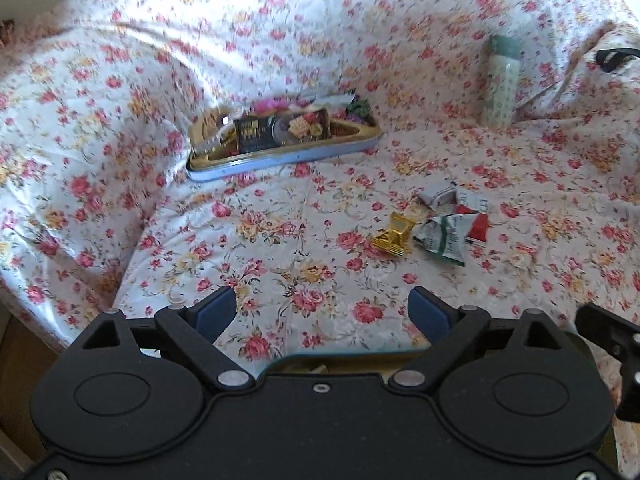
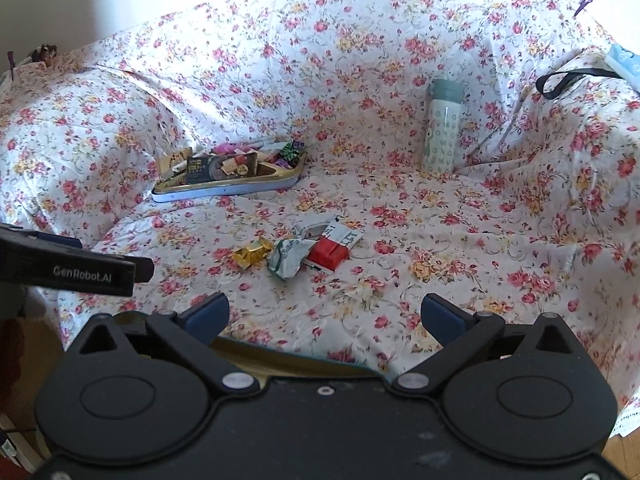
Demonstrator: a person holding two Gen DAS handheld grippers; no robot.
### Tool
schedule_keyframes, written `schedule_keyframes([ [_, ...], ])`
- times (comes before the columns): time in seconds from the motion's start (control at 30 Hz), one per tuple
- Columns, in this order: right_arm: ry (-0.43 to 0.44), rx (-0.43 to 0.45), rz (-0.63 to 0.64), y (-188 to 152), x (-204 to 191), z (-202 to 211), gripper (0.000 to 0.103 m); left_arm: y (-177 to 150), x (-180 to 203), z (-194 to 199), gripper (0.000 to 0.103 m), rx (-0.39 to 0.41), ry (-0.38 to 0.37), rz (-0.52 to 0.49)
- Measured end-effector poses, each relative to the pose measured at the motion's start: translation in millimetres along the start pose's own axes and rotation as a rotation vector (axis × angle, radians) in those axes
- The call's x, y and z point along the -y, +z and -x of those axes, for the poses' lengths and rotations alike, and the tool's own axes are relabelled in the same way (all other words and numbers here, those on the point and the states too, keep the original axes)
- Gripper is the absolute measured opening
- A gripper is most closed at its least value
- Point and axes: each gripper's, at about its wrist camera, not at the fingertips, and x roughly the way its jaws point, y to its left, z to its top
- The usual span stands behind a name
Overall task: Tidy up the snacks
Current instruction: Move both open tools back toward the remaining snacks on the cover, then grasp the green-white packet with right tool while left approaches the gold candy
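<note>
Snacks sit in two spots on the floral cloth [image 2: 460,240], none in your grip. Nearest you, your left gripper [image 1: 320,312] has its jaws spread wide with only cloth between the blue pads [image 1: 212,312]; your right gripper [image 2: 324,316] is just as wide and equally empty. In the right wrist view the left gripper's black finger pokes in from the left edge, above the cloth, touching nothing. Next out, the loose pile: a gold-wrapped candy [image 2: 252,255], just right of it a crumpled green-and-white wrapper [image 2: 290,258], then a red packet [image 2: 330,254] touching that wrapper, with a white-and-green packet [image 2: 348,236] behind it. Further back and to the left, the blue-rimmed tin tray [image 2: 224,192] lies on the cloth, well apart from the pile, already crowded with packets, a dark box [image 2: 212,170] on top. Far right, a pale green bottle [image 2: 442,128] stands upright against the draped cloth. A black strap [image 2: 568,78] lies beyond it.
</note>
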Motion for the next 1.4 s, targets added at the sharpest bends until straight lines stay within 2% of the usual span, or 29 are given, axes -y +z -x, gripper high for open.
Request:
schedule_keyframes([
  [0.3, -0.004, -0.088, -0.011, 9, 3, -40, 0.103, 16, -10, -50, 0.093, -0.130, -0.030, 0.060],
  [0.53, -0.003, -0.141, -0.018, 12, 3, -64, 0.103, 20, -10, -80, 0.093, -0.190, -0.035, 0.069],
  [0.73, -0.002, -0.172, -0.029, 17, 5, -86, 0.103, 24, -6, -96, 0.092, -0.201, -0.058, 0.049],
  [1.1, 0.011, -0.212, -0.047, 27, 3, -120, 0.103, 30, 4, -119, 0.089, -0.183, -0.082, -0.052],
  [1.4, 0.028, -0.192, -0.051, 42, -5, -138, 0.102, 21, -4, -131, 0.090, -0.210, -0.105, -0.019],
])
